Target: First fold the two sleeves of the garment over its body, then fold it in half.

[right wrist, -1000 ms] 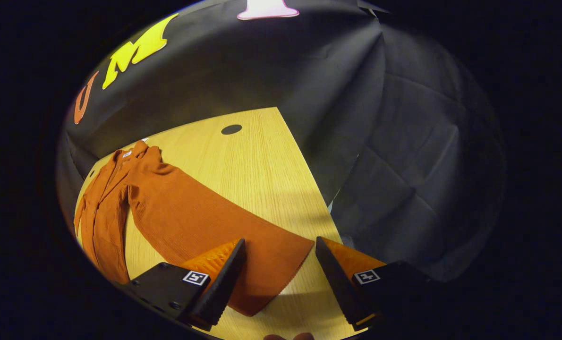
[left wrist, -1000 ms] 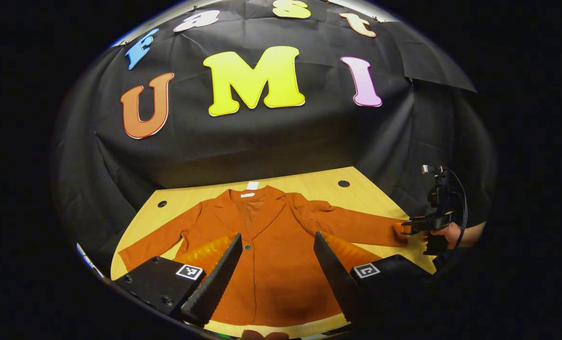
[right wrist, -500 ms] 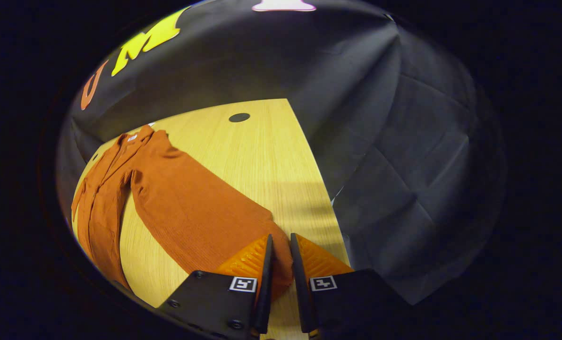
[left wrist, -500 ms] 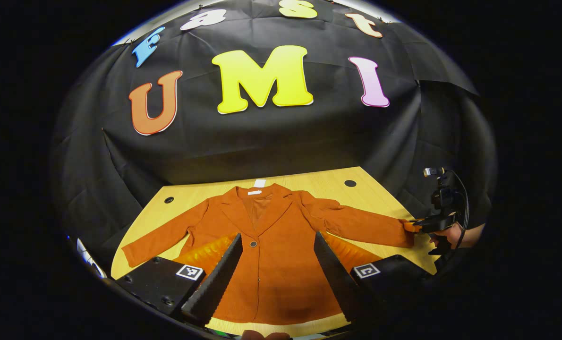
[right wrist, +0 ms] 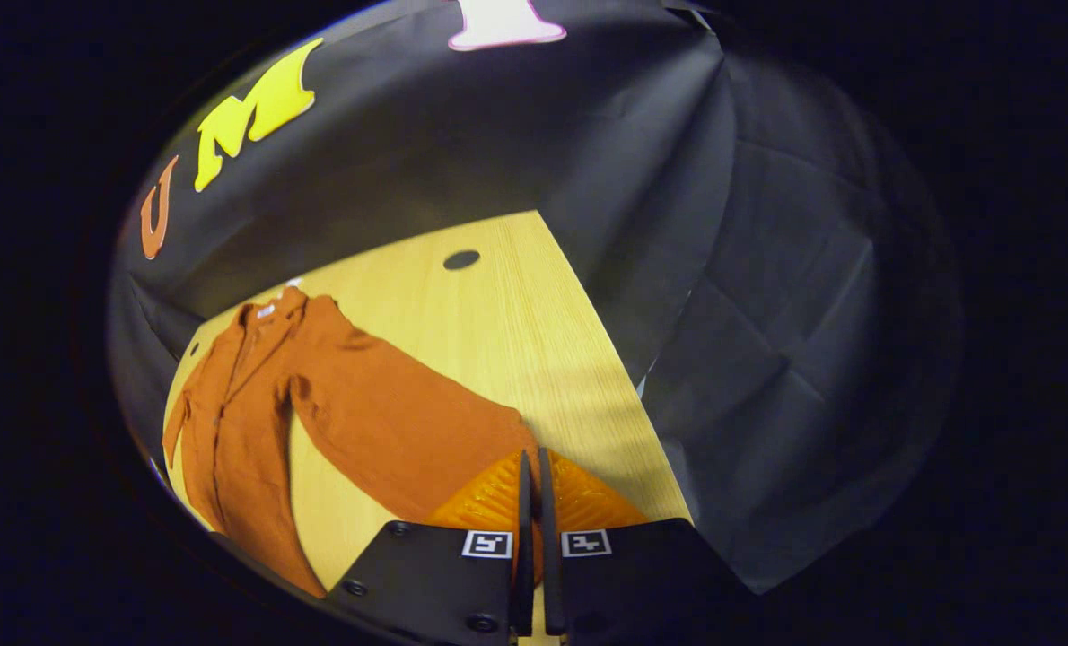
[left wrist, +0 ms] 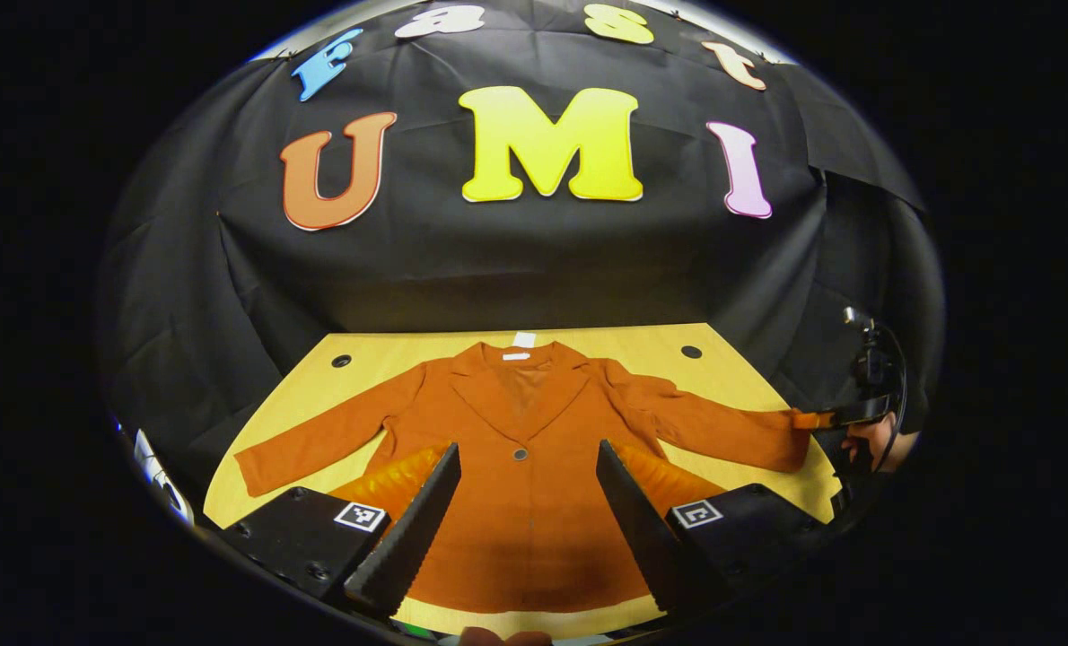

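A rust-orange jacket (left wrist: 527, 484) lies face up on the yellow wooden table (left wrist: 624, 345), collar at the far side and both sleeves spread out. My left gripper (left wrist: 527, 458) hovers open above the jacket's lower front, with nothing between its fingers. At the right edge of the left gripper view, my right gripper (left wrist: 823, 419) pinches the cuff of the right sleeve (left wrist: 722, 429), held by a hand (left wrist: 875, 441). In the right gripper view the right gripper (right wrist: 531, 462) is shut on that sleeve's cuff (right wrist: 408, 431), lifted slightly off the table (right wrist: 489, 314).
The table has round cable holes near its far corners (left wrist: 341, 361) (left wrist: 691, 352) (right wrist: 461, 260). Black cloth walls surround the table on all sides. The table's right edge (right wrist: 624, 377) runs close to the right gripper.
The right gripper closed from wide open onto the right sleeve's cuff and raised it a little. The left gripper stayed open and shifted slightly left over the jacket.
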`<state>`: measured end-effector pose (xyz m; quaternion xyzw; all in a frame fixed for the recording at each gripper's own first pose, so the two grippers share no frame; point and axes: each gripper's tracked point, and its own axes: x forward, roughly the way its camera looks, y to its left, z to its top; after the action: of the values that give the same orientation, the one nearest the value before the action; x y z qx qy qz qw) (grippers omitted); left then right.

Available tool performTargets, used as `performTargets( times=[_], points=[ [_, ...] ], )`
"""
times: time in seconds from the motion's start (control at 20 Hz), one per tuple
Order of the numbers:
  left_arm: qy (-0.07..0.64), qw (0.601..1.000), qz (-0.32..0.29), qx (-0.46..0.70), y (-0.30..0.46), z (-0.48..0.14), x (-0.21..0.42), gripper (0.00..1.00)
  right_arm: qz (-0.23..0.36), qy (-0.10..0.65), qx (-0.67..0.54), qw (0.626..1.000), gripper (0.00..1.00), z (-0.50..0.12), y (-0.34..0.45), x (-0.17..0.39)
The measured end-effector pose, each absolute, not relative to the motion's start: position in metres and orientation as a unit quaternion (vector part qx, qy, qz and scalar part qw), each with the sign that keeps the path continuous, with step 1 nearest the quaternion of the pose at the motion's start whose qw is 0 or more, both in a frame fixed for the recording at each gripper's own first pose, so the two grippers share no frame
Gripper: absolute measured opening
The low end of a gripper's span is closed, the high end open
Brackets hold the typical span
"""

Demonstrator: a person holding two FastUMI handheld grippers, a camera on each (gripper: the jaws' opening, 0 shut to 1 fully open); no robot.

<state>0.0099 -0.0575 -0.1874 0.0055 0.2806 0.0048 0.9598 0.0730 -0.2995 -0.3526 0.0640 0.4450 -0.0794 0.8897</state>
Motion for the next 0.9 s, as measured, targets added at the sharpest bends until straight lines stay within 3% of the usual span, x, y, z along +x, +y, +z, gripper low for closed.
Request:
performTargets(
  times=[0.3,0.55,0.7,0.9],
  points=[
    [0.262,0.965,0.019,-0.022,0.037,-0.187,0.016,0.99,-0.021,0.398,0.046,0.916,0.05,-0.227,-0.174,0.149],
    [0.233,0.971,0.047,-0.013,0.138,-0.177,0.021,1.00,0.050,0.366,0.028,0.929,0.05,-0.168,-0.027,0.214],
    [0.219,0.973,0.066,-0.038,0.188,-0.172,0.017,0.99,0.095,0.382,0.009,0.919,0.05,-0.179,0.059,0.228],
    [0.207,0.971,0.092,-0.076,0.248,-0.169,0.000,1.00,0.145,0.433,0.014,0.889,0.05,-0.244,0.170,0.240]
  ],
)
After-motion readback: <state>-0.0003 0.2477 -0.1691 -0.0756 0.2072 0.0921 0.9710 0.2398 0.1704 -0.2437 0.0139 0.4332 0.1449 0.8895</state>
